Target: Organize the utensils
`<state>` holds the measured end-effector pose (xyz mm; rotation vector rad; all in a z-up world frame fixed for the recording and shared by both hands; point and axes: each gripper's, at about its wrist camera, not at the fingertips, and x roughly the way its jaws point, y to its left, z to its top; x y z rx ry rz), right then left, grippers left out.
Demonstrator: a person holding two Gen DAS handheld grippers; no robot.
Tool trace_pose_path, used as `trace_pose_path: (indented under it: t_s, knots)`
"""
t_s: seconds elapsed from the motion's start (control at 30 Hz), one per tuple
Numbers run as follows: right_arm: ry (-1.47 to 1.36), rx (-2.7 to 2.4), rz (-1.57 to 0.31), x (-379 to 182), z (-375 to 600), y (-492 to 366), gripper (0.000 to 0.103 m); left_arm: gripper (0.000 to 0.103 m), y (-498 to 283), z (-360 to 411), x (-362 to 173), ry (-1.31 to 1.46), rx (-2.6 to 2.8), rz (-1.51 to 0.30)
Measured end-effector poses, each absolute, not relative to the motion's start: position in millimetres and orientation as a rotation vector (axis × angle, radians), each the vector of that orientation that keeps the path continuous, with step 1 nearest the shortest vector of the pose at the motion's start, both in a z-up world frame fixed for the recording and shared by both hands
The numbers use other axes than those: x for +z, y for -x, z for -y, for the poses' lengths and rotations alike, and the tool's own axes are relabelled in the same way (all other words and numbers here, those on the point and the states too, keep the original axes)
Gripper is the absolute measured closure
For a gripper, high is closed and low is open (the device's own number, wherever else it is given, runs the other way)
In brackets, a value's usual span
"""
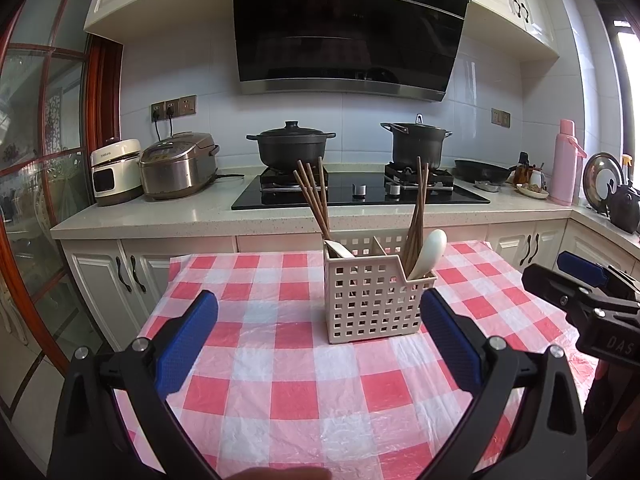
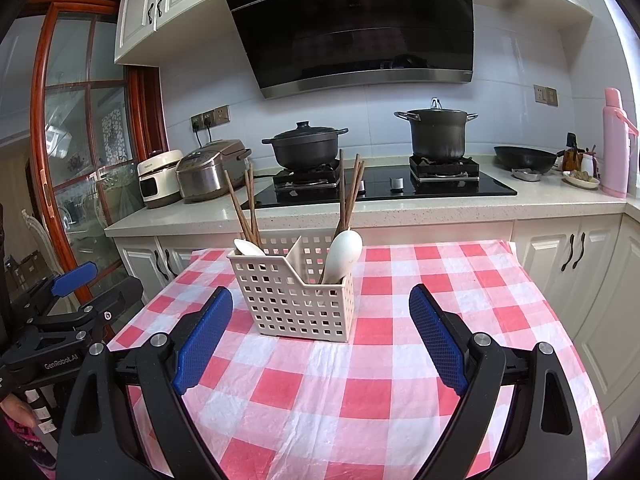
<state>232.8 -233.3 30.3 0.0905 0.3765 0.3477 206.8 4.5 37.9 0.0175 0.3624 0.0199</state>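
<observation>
Chopsticks and white spoons stand in a cream, hole-patterned basket split by a divider, each compartment holding some of both. It sits on the checked tablecloth straight ahead of the left gripper, just beyond its wide-open fingertips, and ahead-left of the right gripper, also spread wide and empty. Utensil lower ends are hidden behind the basket wall; one spoon shows only its tip.
</observation>
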Motion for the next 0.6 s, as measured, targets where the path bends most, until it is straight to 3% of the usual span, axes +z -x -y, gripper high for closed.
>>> trace_pose_path:
  t_s: [0.6]
  knots:
    - [-0.092,0.350,-0.374,31.9,233.7,-231.4,0.019,0.005,-204.7,-3.3,37.4,-0.012,0.026,-0.359]
